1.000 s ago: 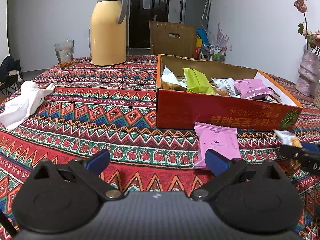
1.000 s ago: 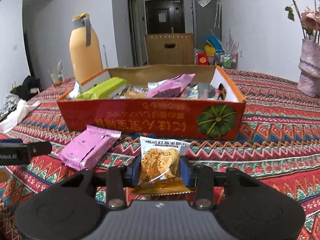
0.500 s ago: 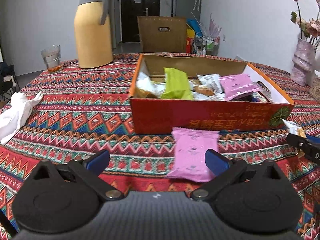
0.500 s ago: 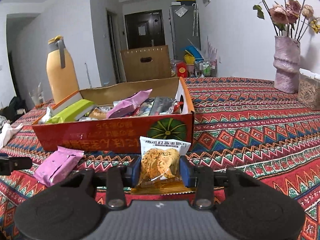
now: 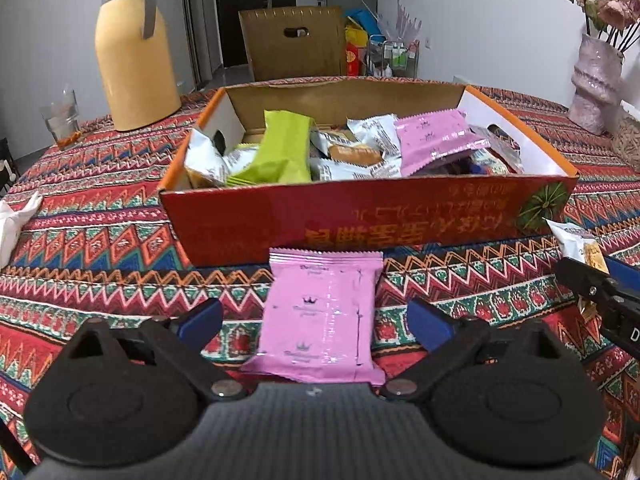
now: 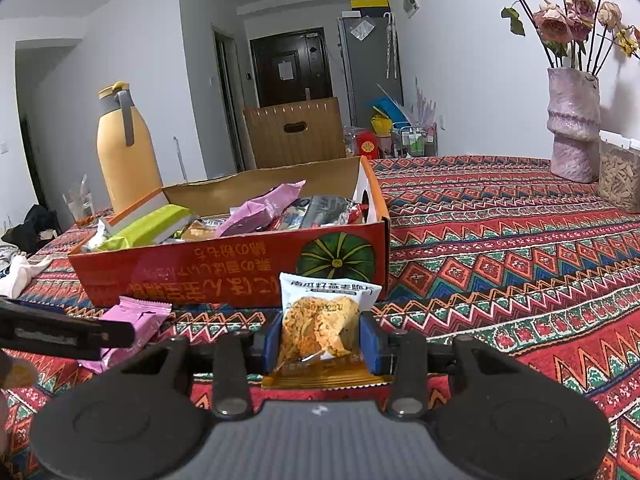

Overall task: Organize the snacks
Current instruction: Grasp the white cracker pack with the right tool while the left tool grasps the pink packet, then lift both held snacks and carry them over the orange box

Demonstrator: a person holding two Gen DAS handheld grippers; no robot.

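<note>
Bright zigzag tablecloth [image 5: 100, 240], red snack box [image 5: 360, 216], left gripper [image 5: 316, 320] closing around pink packet [image 5: 320, 316] without touching, right gripper [image 6: 320, 340] squeezing cracker packet [image 6: 320, 320], white walls, dark door [image 6: 292, 68]

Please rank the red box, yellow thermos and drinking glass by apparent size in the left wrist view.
1. red box
2. yellow thermos, though it stands farther back
3. drinking glass

My own housing hides the pink packet's [image 5: 320, 316] near edge; the white cloth [image 5: 12, 224] is cut off at the frame's left.
</note>
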